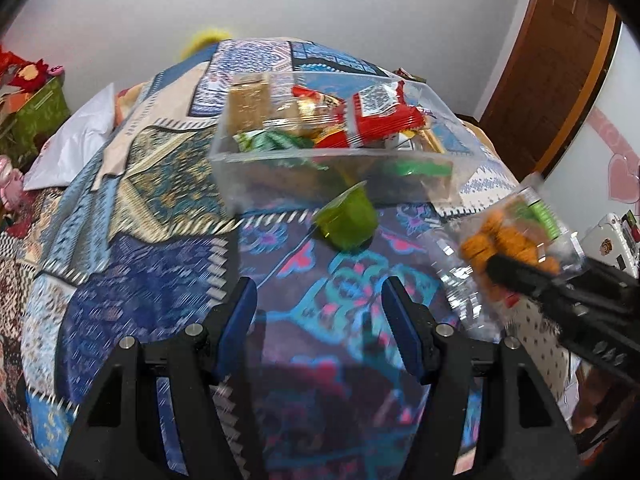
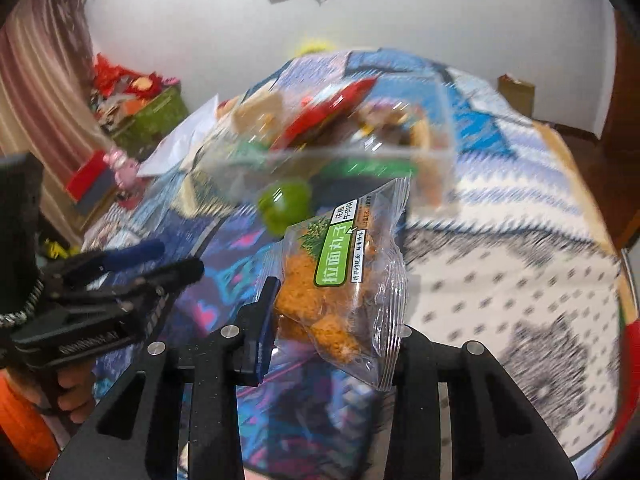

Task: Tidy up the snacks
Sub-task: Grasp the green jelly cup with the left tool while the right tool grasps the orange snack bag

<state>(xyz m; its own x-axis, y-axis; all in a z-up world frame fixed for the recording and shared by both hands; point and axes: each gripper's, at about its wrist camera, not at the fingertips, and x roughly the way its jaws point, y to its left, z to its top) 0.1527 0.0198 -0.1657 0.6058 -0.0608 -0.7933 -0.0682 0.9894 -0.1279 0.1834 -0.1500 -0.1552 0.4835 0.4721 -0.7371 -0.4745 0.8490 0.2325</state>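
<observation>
Right tongs (image 2: 332, 320): clenched on the clear snack packet (image 2: 344, 276) of orange balls; its green label points up and away from me; the packet hangs clear of the patterned cloth (image 2: 500, 280).
Left tongs (image 1: 318, 312): released, blue pads apart with nothing between them; they hover over the cloth.
Snack box (image 1: 332, 160): clear, already holding red and green packets; it sits on the cloth straight ahead of both my tongs, farther away than the packet.
Green jelly cup (image 1: 348, 220): loose on the cloth, just this side of the box's near wall; it lies dead ahead of my left tongs, tipped on its side I think, though blur makes that unsure.
Packet to box: the box lies forward and a little left of the packet; my right hand is the nearer.
Next, I judge: carry the packet over the near wall and let go; the cup falls to my left.
</observation>
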